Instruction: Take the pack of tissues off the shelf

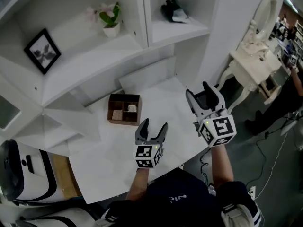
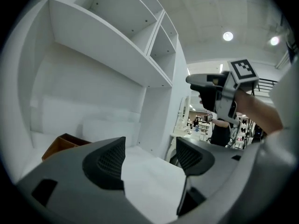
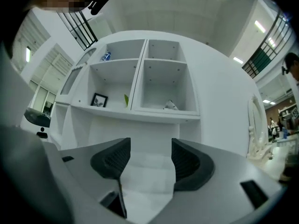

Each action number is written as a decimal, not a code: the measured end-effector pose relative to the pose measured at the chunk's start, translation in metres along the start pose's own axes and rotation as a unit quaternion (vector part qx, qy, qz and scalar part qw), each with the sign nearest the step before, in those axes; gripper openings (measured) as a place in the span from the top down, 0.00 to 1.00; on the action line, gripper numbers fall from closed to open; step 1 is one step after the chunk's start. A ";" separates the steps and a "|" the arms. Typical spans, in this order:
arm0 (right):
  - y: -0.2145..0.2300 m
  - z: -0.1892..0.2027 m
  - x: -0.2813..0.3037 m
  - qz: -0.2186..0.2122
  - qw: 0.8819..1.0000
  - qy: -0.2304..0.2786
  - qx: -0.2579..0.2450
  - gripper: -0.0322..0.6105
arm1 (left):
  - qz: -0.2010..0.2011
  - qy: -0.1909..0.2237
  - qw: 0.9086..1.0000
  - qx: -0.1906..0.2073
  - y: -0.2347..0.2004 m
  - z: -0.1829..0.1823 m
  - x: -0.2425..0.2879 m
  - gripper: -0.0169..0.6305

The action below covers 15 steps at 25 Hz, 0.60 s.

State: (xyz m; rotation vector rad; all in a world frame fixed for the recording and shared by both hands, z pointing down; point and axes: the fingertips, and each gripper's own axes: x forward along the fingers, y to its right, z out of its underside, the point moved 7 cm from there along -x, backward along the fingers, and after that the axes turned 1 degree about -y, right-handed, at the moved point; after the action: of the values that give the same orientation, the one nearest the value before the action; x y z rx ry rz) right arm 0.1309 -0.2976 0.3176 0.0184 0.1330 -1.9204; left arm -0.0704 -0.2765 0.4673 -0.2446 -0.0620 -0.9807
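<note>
The pack of tissues [image 1: 174, 11] is dark with a pale grey patch and lies in the right compartment of the white shelf [image 1: 180, 31], above the desk. In the right gripper view the pack of tissues [image 3: 170, 105] shows small and far ahead. My right gripper [image 1: 198, 90] is raised over the desk's right end, well below the pack, and its jaws stand open with nothing between them. My left gripper [image 1: 154, 125] hovers lower over the white desk [image 1: 113, 150], also open and empty. In the left gripper view the right gripper [image 2: 219, 94] appears at the upper right.
A brown wooden box [image 1: 124, 109] with compartments sits on the desk at the back. A framed picture [image 1: 42, 50] and a potted plant [image 1: 111, 20] stand on the left shelf. A cream dressing table [image 1: 253, 56] and a person [image 1: 289, 93] are to the right.
</note>
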 end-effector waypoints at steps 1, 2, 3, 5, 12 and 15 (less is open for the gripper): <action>0.005 -0.011 0.006 -0.002 1.000 0.009 -0.007 0.52 | -0.002 0.001 1.000 0.000 0.002 -0.002 0.002 0.45; 0.009 -0.022 0.013 -0.005 1.000 0.017 -0.013 0.52 | -0.004 0.002 1.000 0.000 0.003 -0.004 0.004 0.45; 0.013 -0.033 0.019 -0.009 0.999 0.024 -0.021 0.53 | -0.007 0.003 1.000 -0.001 0.004 -0.005 0.006 0.45; 0.020 -0.055 0.032 -0.019 0.998 0.035 -0.038 0.53 | -0.011 0.004 1.000 -0.002 0.006 -0.007 0.011 0.45; 0.045 -0.117 0.082 -0.035 0.995 0.056 -0.078 0.53 | -0.029 0.005 1.000 0.000 0.008 -0.013 0.024 0.45; 0.057 -0.131 0.108 -0.036 0.995 0.042 -0.080 0.54 | -0.035 0.007 0.999 -0.003 0.007 -0.016 0.028 0.45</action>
State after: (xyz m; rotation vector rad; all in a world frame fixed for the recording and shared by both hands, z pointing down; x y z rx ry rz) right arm 0.1402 -0.4049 0.1738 -0.0133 0.3483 -1.9762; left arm -0.0504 -0.2989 0.4554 -0.2432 -0.0551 -1.0524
